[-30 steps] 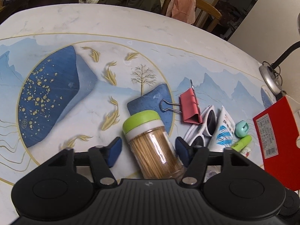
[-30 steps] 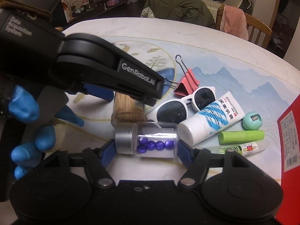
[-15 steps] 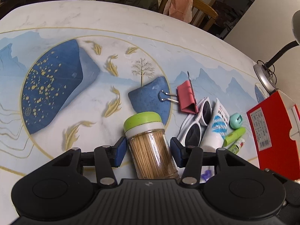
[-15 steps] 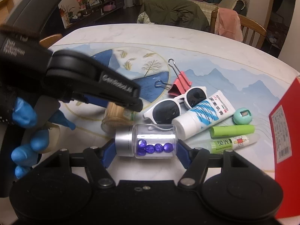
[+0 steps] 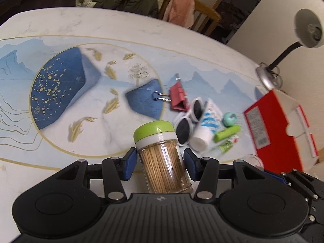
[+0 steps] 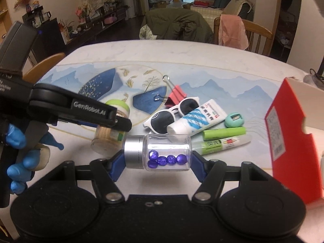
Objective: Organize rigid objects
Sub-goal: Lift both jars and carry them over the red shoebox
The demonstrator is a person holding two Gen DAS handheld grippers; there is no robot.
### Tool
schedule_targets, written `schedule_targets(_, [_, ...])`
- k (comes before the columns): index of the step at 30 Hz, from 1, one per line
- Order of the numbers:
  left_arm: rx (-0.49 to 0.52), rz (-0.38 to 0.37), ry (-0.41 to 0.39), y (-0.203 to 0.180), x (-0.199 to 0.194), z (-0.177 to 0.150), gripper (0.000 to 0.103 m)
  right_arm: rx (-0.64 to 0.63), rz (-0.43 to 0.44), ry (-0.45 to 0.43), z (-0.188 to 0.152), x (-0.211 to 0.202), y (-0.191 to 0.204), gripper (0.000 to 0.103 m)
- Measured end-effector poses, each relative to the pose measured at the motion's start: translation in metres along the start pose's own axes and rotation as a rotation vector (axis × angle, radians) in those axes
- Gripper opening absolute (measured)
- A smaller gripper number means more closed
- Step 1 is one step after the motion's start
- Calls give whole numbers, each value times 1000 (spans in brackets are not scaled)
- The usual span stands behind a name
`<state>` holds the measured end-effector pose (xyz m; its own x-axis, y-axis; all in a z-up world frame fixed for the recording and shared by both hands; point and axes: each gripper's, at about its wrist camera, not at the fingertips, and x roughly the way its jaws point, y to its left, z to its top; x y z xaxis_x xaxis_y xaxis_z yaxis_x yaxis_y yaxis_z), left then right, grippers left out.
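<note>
Toothpick jar (image 5: pixel 162 158) with a green lid sits between the blue pads of the left gripper (image 5: pixel 160 162), which have just closed in and now press its sides; in the right wrist view it hangs tilted above the table (image 6: pixel 202 52). Table surface is white marble-look with a printed blue mountain and gold fish design. Beyond it stand a wooden chair (image 6: pixel 257 34) draped with a pink cloth (image 6: pixel 232 30), a seat covered by an olive jacket (image 6: pixel 178 24), shelves with plants on the left, and a desk lamp (image 5: pixel 307 28) at the right wall. Right gripper (image 6: pixel 158 158) clamps a clear vial (image 6: pixel 162 151) lengthwise, its silver cap against the left pad and its base against the right; five purple beads (image 6: pixel 166 160) lie inside. A red box (image 6: pixel 283 137) stands open at the right table edge; its contents cannot be made out. Loose items lie clustered mid-table: a red binder clip (image 6: pixel 175 96), white sunglasses (image 6: pixel 172 113) touching a white tube (image 6: pixel 198 119), a teal sharpener (image 6: pixel 235 119), a green marker (image 6: pixel 224 131) and a glue pen (image 6: pixel 220 142) just beside it. Blue-gloved fingers (image 6: pixel 16 141) hold the left gripper's handle, which crosses the left of the right wrist view and hides part of the jar.
</note>
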<state>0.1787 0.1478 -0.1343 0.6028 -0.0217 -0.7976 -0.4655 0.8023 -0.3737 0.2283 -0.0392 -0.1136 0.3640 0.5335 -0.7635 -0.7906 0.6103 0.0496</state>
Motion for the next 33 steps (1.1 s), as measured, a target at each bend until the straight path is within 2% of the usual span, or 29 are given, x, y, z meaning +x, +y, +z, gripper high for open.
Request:
schedule_targets(9, [57, -57, -34, -40, -35, -7, 50, 59, -26, -67, -3, -45, -24, 67])
schedule_targets(16, [115, -89, -43, -80, -49, -10, 50, 95, -58, -116, -6, -74, -49, 67])
schedule_targets(33, [235, -147, -49, -190, -34, -21, 50, 181, -128, -184, -18, -118, -144, 67])
